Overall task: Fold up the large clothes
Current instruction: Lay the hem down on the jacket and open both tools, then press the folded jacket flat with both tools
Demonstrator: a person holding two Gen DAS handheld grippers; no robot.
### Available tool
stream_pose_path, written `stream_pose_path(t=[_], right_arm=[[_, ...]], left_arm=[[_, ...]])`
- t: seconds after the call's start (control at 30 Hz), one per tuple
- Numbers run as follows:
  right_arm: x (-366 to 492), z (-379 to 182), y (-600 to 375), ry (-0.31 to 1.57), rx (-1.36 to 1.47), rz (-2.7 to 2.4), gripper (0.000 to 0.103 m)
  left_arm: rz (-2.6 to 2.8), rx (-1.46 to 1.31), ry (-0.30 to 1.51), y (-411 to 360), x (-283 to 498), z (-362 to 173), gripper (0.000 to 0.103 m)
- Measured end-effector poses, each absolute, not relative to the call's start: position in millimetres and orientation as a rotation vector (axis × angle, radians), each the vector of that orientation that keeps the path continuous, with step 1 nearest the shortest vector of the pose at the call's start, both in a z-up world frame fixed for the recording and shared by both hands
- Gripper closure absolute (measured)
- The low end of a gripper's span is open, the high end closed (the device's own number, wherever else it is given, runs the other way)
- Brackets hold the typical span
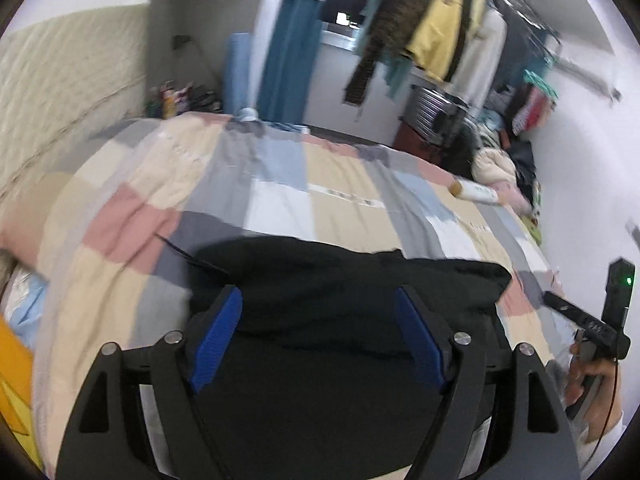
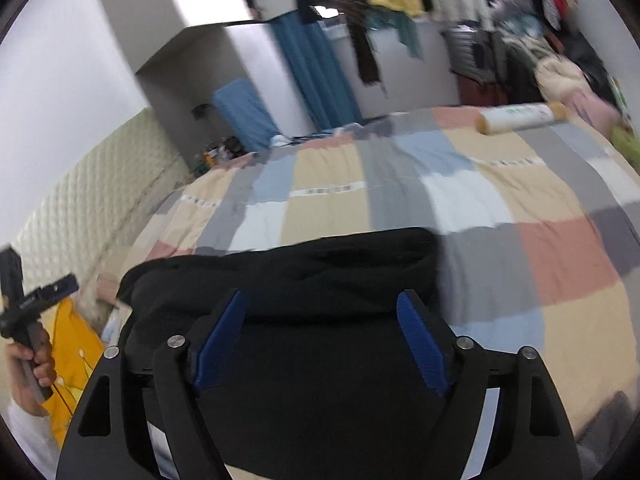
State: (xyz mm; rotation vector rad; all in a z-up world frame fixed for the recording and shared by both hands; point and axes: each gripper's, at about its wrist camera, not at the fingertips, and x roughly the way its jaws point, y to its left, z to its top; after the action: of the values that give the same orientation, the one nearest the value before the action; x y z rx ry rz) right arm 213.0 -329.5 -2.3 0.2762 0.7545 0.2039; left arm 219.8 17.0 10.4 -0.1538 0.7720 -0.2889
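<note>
From where I sit, both wrist views are smeared, so writing is the hard part. The left tongs (image 1: 318,336) stand wide, blue pads (image 1: 218,338) well apart, nothing pinched between them. The right tongs (image 2: 322,340) are just as wide and just as empty. Below and ahead of both lies the black garment (image 1: 344,280), folded over into a thick dark slab on the near part of the bed, its far edge running across the patchwork cover (image 1: 280,184) of pink, beige, grey and pale blue squares.

Two white strips on that cover (image 2: 328,190) carry small printed marks; I cannot read them through the blur. A white roll with tan ends (image 2: 520,118) lies near the bed's far side, green lettering along it, also illegible to me.

In the left view I see the person's right hand (image 1: 592,376) at the right edge, gripping the other handle, a green light (image 1: 629,281) glowing on its black unit. In the right view the left hand (image 2: 34,360) grips its handle at the left edge, beside yellow fabric (image 2: 74,344). Clothes hang on a rail (image 1: 444,36) beyond the bed, a yellow one among them.
</note>
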Motion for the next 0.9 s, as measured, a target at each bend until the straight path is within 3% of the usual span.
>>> stream_pose_path(t=[0.23,0.47,0.9], right_arm=[[233.4,-78.0,-245.5,0.809,0.199,0.214,0.022],[251.4,-105.6,-227.7,0.742,0.107,0.126,0.001],[311.7,-125.5,-223.7,0.744,0.060,0.096,0.000]], left_arm=[[-0.303,-0.040,0.835,-45.6,246.6,-73.0,0.024],[-0.244,-0.012,0.805,-39.1,266.3,-97.4,0.024],[-0.199,-0.014,0.806,-45.5,321.5,-120.4,0.024]])
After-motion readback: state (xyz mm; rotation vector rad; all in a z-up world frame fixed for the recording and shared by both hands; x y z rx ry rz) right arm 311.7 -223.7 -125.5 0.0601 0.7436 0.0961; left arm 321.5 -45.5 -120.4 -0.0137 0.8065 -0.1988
